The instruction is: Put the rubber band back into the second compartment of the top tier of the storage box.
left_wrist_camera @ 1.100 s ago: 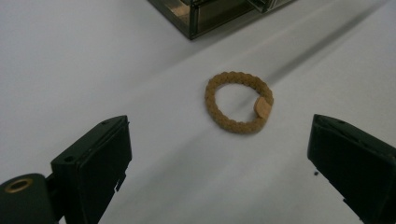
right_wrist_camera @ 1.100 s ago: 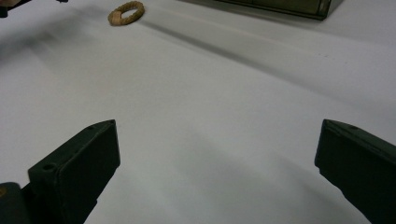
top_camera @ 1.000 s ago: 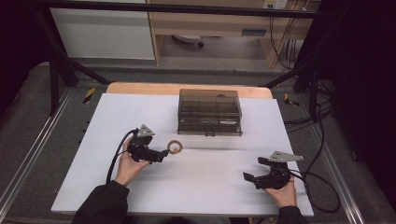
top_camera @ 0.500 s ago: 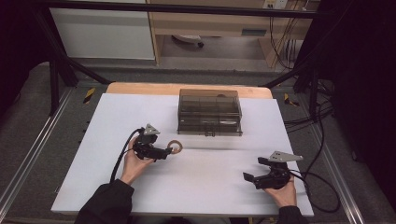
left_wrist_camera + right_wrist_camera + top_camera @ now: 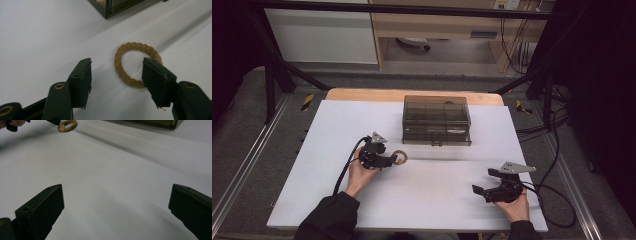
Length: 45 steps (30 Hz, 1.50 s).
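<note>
A tan braided ring [image 5: 400, 158] lies flat on the white table [image 5: 312, 150], just in front of the dark box. My left gripper [image 5: 394, 160] reaches it from the left. In the left gripper view the ring [image 5: 136, 50] sits partly between the jaws of that gripper [image 5: 117, 71]: its left rim lies in the gap and the right jaw covers its right side. The jaws have just been closing and stand about half apart, with neither pad pressing on the ring. My right gripper [image 5: 483, 181] rests open at the table's front right, with nothing in the gap [image 5: 116, 202] between its jaws.
A smoky transparent box [image 5: 436, 120] with its lid shut stands at the back centre of the table; its corner [image 5: 110, 7] lies just beyond the ring. Cables trail off the table's right side [image 5: 552, 150]. Bare white surface [image 5: 112, 170] stretches between the two grippers.
My left gripper has slid right up to the ring, and its jaws have narrowed around it. The ring and the right gripper have stayed put.
</note>
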Available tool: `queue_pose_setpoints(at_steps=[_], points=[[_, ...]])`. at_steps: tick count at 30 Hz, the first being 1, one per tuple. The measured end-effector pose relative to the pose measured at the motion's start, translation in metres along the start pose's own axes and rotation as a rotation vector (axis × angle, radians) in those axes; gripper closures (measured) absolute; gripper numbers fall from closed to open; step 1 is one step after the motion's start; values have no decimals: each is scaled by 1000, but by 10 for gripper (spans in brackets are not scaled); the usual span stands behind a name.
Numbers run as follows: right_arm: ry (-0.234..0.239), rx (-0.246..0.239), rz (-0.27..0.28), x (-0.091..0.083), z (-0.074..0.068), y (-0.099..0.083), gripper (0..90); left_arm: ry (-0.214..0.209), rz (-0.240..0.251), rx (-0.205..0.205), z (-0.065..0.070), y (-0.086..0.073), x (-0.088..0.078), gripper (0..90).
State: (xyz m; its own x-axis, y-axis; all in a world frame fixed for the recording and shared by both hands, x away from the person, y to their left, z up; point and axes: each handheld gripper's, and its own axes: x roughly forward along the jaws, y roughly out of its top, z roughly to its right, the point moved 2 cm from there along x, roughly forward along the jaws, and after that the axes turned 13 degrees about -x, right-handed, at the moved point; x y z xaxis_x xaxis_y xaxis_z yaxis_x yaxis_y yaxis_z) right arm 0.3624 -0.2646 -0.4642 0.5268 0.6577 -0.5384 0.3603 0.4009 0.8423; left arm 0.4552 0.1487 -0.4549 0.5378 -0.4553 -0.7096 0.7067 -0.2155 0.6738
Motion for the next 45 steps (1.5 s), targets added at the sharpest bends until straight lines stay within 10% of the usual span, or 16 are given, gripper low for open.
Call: queue_pose_setpoints(at_steps=[22,45], points=[[1,2,0,0,0,0,7,26,-13,-14,8,1,8,739],[3,6,-1,-1,0,0,7,50,-16,-23,9,0,11,830]])
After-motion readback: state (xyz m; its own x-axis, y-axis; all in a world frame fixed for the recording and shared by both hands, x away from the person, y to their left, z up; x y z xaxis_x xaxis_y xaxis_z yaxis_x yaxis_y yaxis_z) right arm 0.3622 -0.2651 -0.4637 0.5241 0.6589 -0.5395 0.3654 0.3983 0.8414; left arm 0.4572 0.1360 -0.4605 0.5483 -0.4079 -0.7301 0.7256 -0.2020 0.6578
